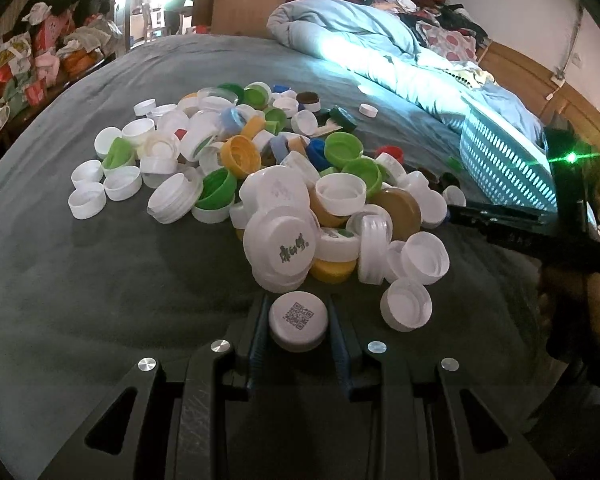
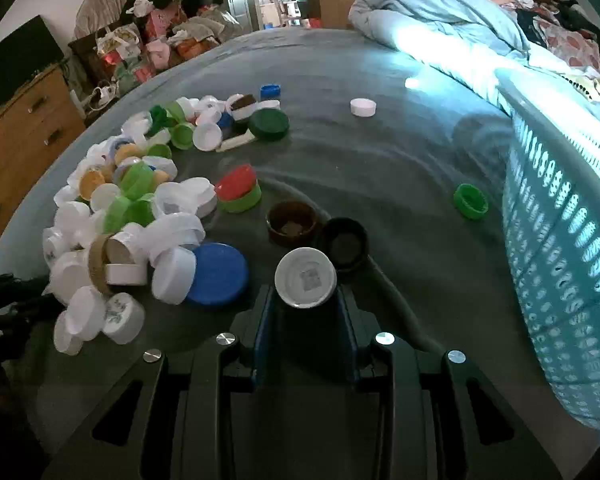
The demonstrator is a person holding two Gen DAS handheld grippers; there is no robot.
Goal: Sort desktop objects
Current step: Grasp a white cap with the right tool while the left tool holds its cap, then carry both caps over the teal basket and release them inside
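**Ana:** Left wrist view first: the left claw [image 1: 298,326] is closed on a white cap with a QR code [image 1: 298,320], one pad on each side of its rim. That cap sits at the near edge of the cap pile [image 1: 260,184], which spreads ahead of the claw on the grey-green bedspread [image 1: 100,280].

**Ben:** And the right one?

**Ana:** In the right wrist view the right claw [image 2: 305,294] grips a white cap tilted face-up [image 2: 305,278], its printed inside turned toward the camera. A black cap [image 2: 346,244] lies just beyond it to the right, a brown cap [image 2: 292,224] just beyond it to the left, and a blue lid [image 2: 218,274] close on the left.

**Ben:** So both hold white caps. Where should they go?

**Ana:** My guess is the pale blue perforated basket [image 2: 560,240], well off to the right of the right claw.

**Ben:** How would you do it well?

**Ana:** Lift straight up before swinging, so the neighbours aren't dragged. The right cap is held crooked, so I'd keep the squeeze steady and move smoothly. The left claw should clear the loose white cap [image 1: 406,306] just to its right, and the two claws should not cross paths.
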